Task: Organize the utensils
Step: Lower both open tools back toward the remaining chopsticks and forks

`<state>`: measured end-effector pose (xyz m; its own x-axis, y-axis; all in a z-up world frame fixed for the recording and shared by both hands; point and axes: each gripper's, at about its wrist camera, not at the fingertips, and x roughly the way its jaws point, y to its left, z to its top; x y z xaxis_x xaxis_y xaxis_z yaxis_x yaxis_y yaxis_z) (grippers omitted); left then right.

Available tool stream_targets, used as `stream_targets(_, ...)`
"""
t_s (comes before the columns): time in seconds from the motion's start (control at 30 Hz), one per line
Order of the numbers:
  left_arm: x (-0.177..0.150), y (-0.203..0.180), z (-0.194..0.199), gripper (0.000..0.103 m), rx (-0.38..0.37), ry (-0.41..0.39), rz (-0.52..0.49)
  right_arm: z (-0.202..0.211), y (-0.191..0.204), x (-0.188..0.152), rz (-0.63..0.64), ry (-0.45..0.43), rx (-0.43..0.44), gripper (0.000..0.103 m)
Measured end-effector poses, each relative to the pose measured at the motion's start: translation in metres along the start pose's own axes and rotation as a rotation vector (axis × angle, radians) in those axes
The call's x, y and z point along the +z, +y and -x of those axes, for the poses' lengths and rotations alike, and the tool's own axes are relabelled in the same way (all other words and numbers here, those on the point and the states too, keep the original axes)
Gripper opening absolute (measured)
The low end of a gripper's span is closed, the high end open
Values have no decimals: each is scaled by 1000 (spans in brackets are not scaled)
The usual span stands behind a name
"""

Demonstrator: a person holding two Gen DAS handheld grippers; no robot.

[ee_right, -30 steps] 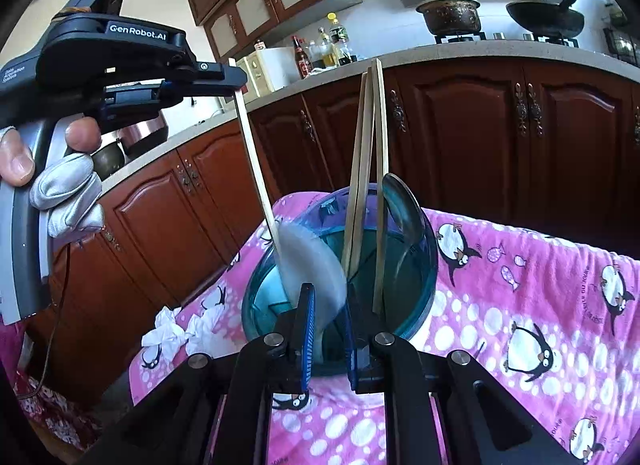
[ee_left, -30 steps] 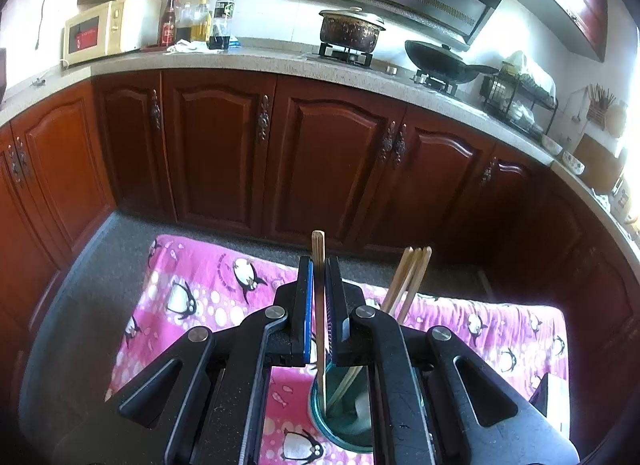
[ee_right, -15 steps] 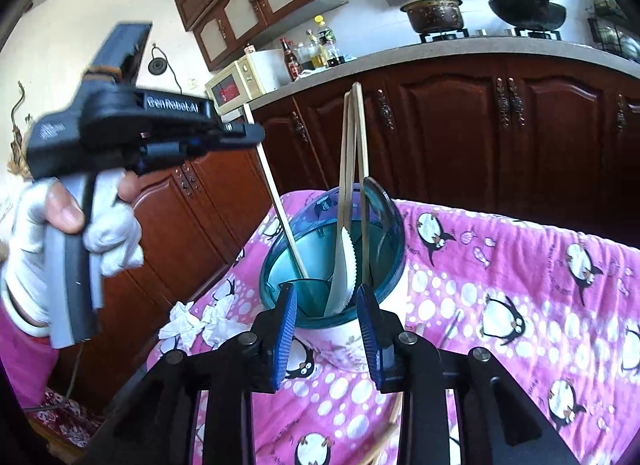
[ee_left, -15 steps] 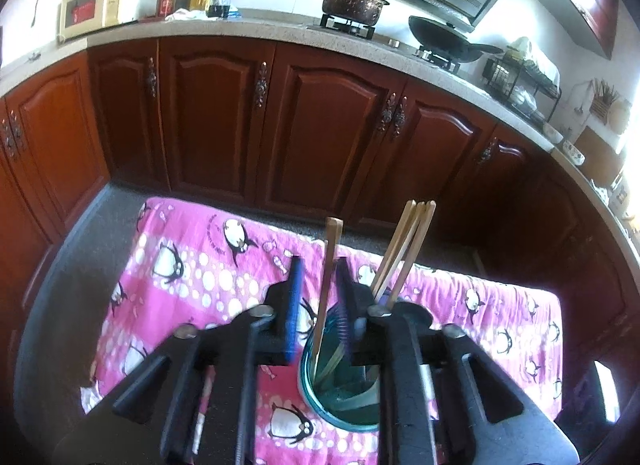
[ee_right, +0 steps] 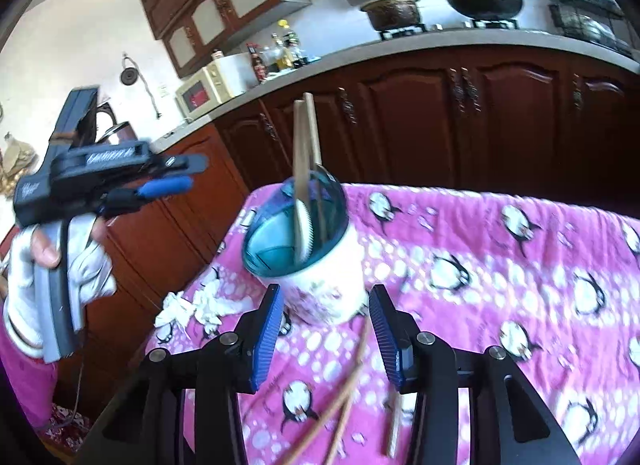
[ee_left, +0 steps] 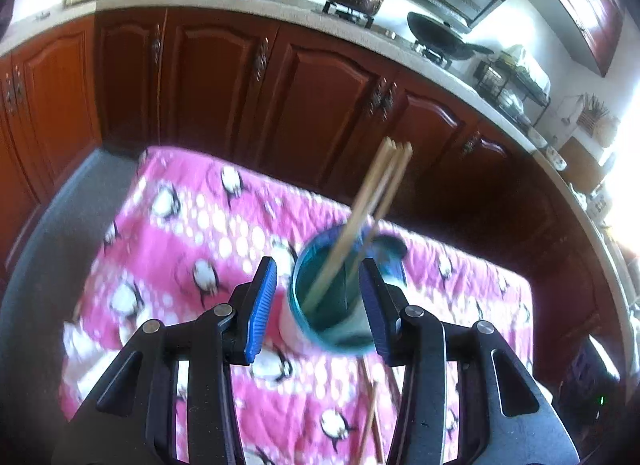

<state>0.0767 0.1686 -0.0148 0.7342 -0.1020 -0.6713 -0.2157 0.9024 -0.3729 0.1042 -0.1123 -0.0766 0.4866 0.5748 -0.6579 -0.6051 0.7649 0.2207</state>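
Cup (ee_right: 320, 289) holds chopsticks (ee_right: 306, 145), white spoon (ee_right: 306, 231).

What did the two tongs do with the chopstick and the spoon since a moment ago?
The left tongs let go of the chopstick; it now leans in the cup with the other chopsticks, and the tongs have just been opening, empty. The right tongs released the white spoon into the cup and backed away, also just opening. The cup and the loose chopsticks on the cloth stayed put.
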Motion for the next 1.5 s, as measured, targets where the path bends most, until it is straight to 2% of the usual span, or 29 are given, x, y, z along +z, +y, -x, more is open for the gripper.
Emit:
stream_targets(0.3,-70,-16,-9,42,-29,127,-61,29,-34,-33,-101,48,-100,45)
stream_targets(0.63,-124,-29,-30,42,-6,211,-72,37,-38,-51,-134,78,-112,52)
stream_targets(0.87,-137,-35,-32,42,22,221,-88,37,-33,-59,-130,99,-112,54)
stream_targets(1.17,-142,-41,-36,42,17,234,-98,39,-34,-64,-142,103,-117,54)
stream_targets(1.37,-146,-45,-40,42,-1,251,-102,42,-41,-68,-161,113,-130,54)
stream_targets(1.5,-150,-44,-48,42,-57,295,-84,41,-50,-74,-185,141,-138,54)
